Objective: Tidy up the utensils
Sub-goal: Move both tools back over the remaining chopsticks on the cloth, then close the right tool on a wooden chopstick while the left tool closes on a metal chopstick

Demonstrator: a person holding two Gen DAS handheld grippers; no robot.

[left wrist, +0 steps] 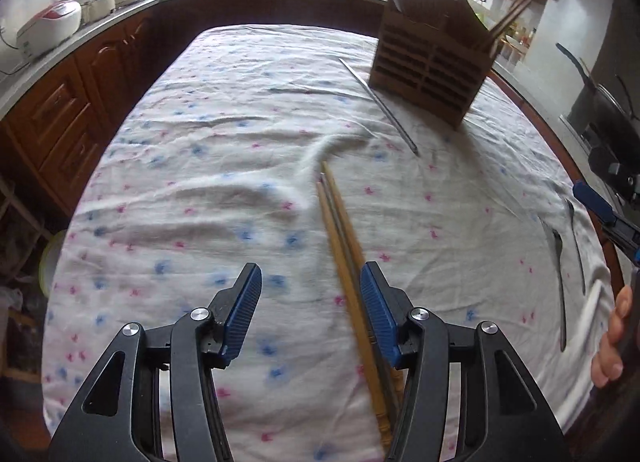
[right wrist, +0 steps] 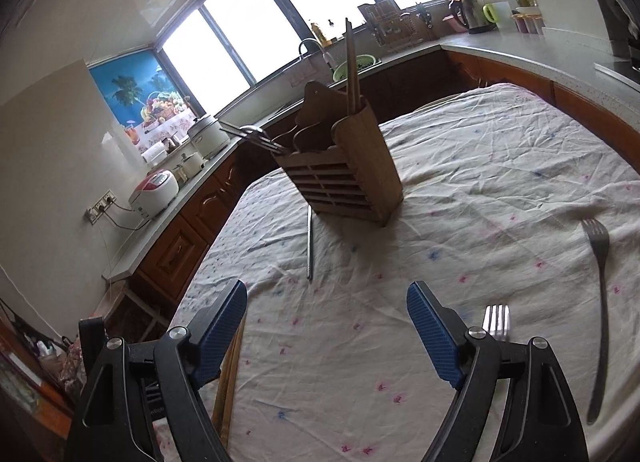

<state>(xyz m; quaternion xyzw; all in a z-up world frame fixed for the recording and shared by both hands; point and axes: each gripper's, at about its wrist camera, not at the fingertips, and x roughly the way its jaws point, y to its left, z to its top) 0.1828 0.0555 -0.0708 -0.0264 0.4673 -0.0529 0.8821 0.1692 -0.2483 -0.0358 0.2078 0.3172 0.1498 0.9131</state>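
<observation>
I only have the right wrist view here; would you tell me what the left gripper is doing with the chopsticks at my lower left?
Observer: The left gripper is open over the table; the wooden chopsticks lie against its right finger, not clamped.
Operator: Thanks. How many chopsticks are there?
Observer: Two wooden ones with a grey metal chopstick between them.
Operator: Is the right gripper visible to you?
Observer: Only its blue fingertip at the frame's right edge, above the two forks.
</observation>
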